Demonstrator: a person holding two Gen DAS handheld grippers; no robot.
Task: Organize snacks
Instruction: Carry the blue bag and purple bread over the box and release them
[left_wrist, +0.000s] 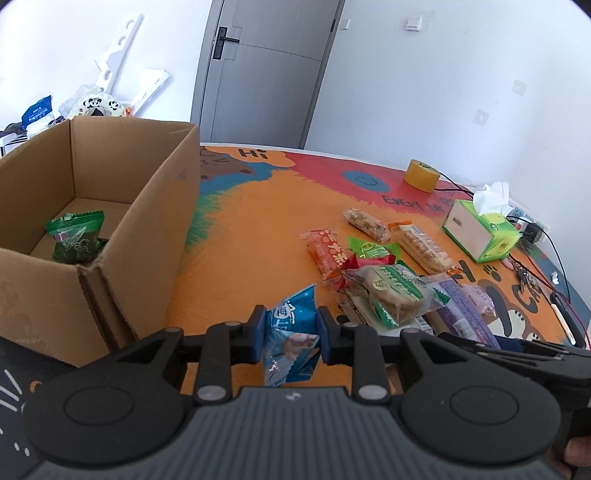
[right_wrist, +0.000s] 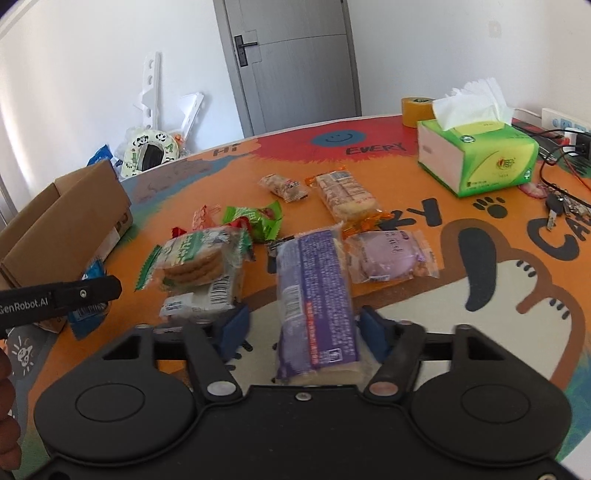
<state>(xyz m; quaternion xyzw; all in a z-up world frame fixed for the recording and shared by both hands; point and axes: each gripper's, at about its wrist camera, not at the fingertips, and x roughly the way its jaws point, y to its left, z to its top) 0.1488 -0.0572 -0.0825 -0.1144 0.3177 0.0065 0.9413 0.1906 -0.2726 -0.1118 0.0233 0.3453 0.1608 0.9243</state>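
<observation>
My left gripper (left_wrist: 290, 332) is shut on a blue snack packet (left_wrist: 295, 354), held just right of the open cardboard box (left_wrist: 147, 206). A green packet (left_wrist: 75, 236) lies inside the box. In the right wrist view my right gripper (right_wrist: 304, 330) stands open around a long purple packet (right_wrist: 317, 295) that lies on the table; a gap shows at the left pad. Beside it lie a green biscuit pack (right_wrist: 199, 258), a purple round cake (right_wrist: 388, 251), a cracker pack (right_wrist: 343, 195) and small candies (right_wrist: 255, 218). The left gripper's finger (right_wrist: 81, 293) reaches in from the left.
A green tissue box (right_wrist: 480, 155) and a yellow tape roll (right_wrist: 415, 110) stand at the table's far right. Keys (right_wrist: 557, 210) and cables (right_wrist: 554, 158) lie by the right edge. The cardboard box (right_wrist: 70, 221) stands at the left edge. A grey door (left_wrist: 258, 74) is behind.
</observation>
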